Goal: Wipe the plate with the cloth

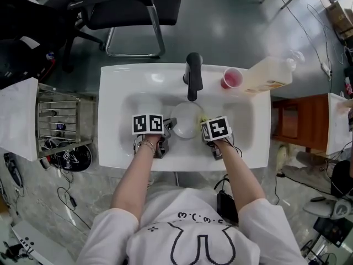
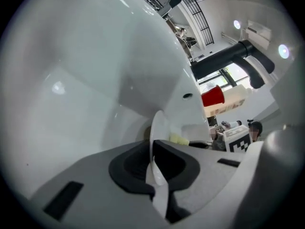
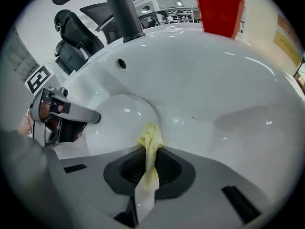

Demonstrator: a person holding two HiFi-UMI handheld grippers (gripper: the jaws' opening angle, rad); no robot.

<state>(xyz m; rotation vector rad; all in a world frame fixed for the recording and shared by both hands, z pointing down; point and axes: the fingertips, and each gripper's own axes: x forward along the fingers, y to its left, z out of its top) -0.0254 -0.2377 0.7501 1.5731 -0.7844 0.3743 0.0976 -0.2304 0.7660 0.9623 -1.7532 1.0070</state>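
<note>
A white plate (image 1: 186,119) stands tilted in the basin of the white sink (image 1: 116,148), below the black tap (image 1: 193,73). My left gripper (image 2: 155,168) is shut on the plate's rim (image 2: 157,132), which I see edge-on between the pads. In the head view the left gripper (image 1: 165,130) is at the plate's left edge and the right gripper (image 1: 204,125) at its right edge. My right gripper (image 3: 150,168) is shut on a yellow cloth (image 3: 150,144), whose free end touches the plate (image 3: 121,123). The left gripper (image 3: 71,118) shows at that view's left.
A red cup (image 1: 231,79) and a pale bottle (image 1: 270,75) lying on its side sit on the sink's back right rim. A black chair (image 1: 132,10) stands behind the sink. A wire rack (image 1: 58,120) is to the left, and a wooden cabinet (image 1: 300,123) to the right.
</note>
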